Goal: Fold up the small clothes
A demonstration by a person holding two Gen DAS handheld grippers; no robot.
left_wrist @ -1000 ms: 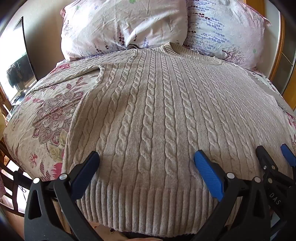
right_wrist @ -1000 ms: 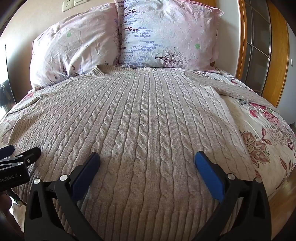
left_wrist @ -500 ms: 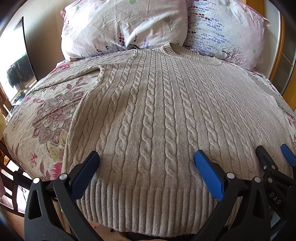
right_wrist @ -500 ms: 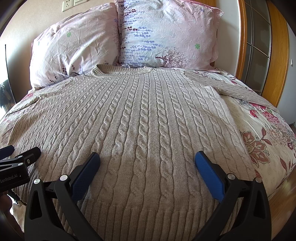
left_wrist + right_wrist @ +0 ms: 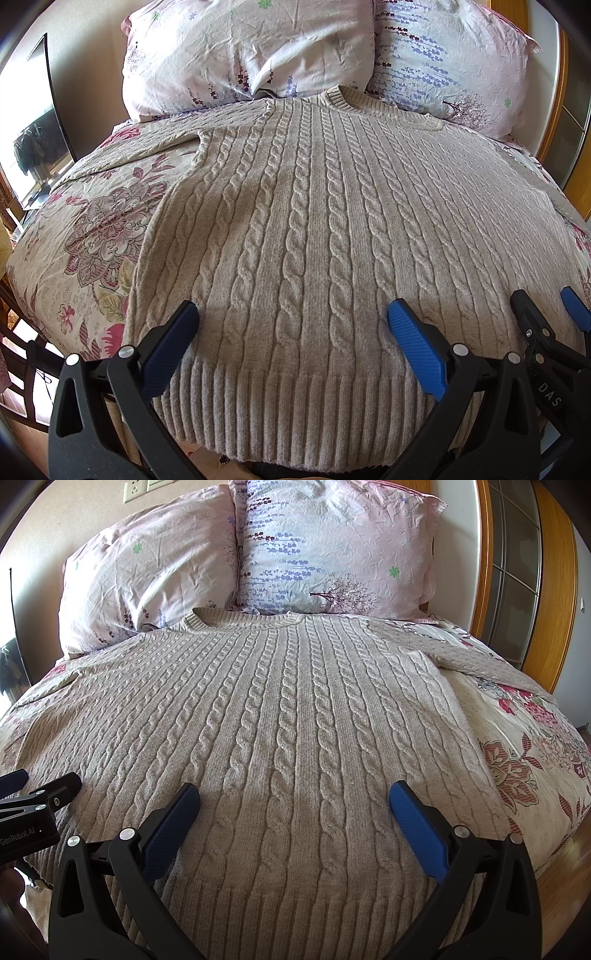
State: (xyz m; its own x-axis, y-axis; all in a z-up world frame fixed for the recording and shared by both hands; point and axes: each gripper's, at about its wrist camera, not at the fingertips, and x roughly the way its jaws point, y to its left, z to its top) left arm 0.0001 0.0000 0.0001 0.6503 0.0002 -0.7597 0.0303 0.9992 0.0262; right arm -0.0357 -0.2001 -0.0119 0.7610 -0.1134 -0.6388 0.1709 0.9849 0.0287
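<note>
Tools side by side, left tool [image 5: 291, 321] and right tool [image 5: 293, 799] both wide apart, low over the sweater [image 5: 325, 221] hem

A bed [image 5: 524, 775] with a floral cover is carrying a beige cable-knit sweater [image 5: 280, 716], which is lying flat across it. Two pillows [image 5: 332, 546] are leaning just beyond the sweater's collar, at the head of the bed.

Left gripper [image 5: 291, 325]: you hold it with jaws spread wide.
Right gripper [image 5: 293, 805]: jaws equally wide, just beside it.
</note>
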